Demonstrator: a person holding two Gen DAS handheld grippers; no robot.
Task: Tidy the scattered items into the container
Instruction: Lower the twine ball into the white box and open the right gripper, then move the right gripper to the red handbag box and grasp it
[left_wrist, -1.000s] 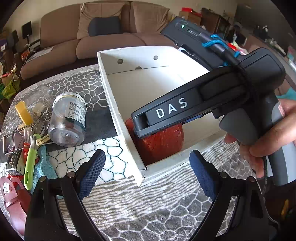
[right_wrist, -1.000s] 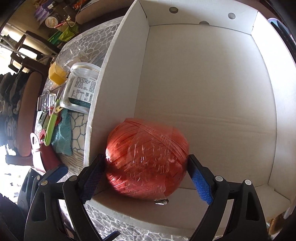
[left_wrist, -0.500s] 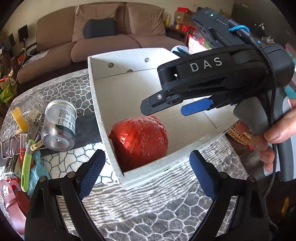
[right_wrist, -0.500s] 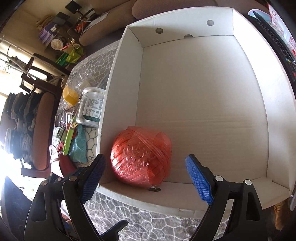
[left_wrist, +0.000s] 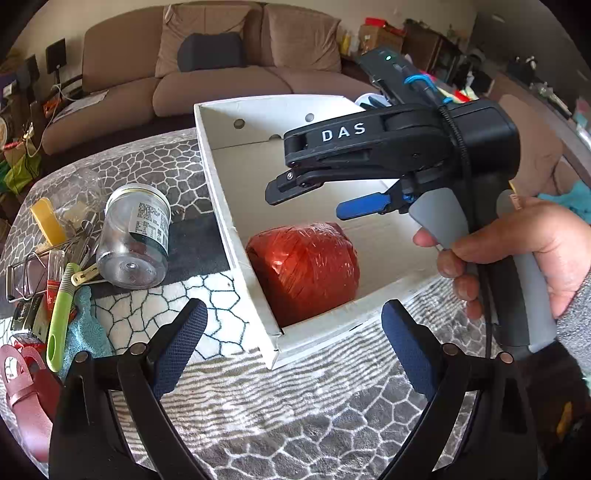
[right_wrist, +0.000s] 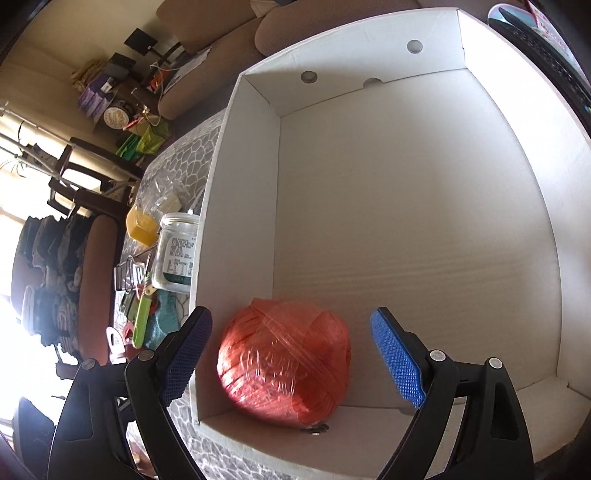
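A white cardboard box (left_wrist: 236, 225) (right_wrist: 424, 206) stands on the patterned table. A red ball of twine wrapped in film (left_wrist: 303, 266) (right_wrist: 284, 362) lies in its near left corner. My right gripper (right_wrist: 291, 354) is open and empty, raised above the ball; it also shows in the left wrist view (left_wrist: 332, 199), over the box. My left gripper (left_wrist: 295, 339) is open and empty, low over the table in front of the box. Left of the box lie a glass jar (left_wrist: 135, 236) (right_wrist: 177, 254) on its side, a green-handled tool (left_wrist: 59, 317) and a yellow piece (left_wrist: 48, 221).
More clutter lies at the table's left edge: a teal cloth (left_wrist: 85, 332), a pink strap (left_wrist: 22, 384), a wire clip (left_wrist: 26, 269) and a clear bag (left_wrist: 77, 192). A brown sofa (left_wrist: 184, 74) stands behind the table.
My right gripper let go of the red ball, opened and lifted back away from it. The ball stays in the box. My left gripper stayed open and drew back slightly.
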